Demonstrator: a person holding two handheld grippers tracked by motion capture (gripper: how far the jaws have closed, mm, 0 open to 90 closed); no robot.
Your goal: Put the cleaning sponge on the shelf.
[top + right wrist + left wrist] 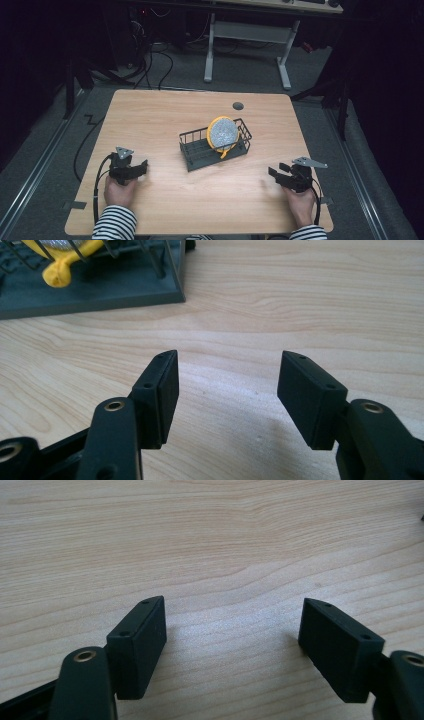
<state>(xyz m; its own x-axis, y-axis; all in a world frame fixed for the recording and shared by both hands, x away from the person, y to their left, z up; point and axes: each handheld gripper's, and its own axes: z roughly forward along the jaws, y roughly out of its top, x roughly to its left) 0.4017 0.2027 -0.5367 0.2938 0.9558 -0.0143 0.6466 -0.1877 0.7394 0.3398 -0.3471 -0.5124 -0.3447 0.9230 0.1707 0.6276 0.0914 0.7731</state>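
At frame centre I'm seeing a dark wire rack holding a round yellow-rimmed plate on edge. My left tool and right tool are gaping wide, empty, over the pale wood-grain surface.

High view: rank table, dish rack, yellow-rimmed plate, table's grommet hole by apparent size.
1. Table, by far the largest.
2. Dish rack.
3. Yellow-rimmed plate, standing on edge in the rack, clearly smaller than it.
4. Grommet hole, smallest.
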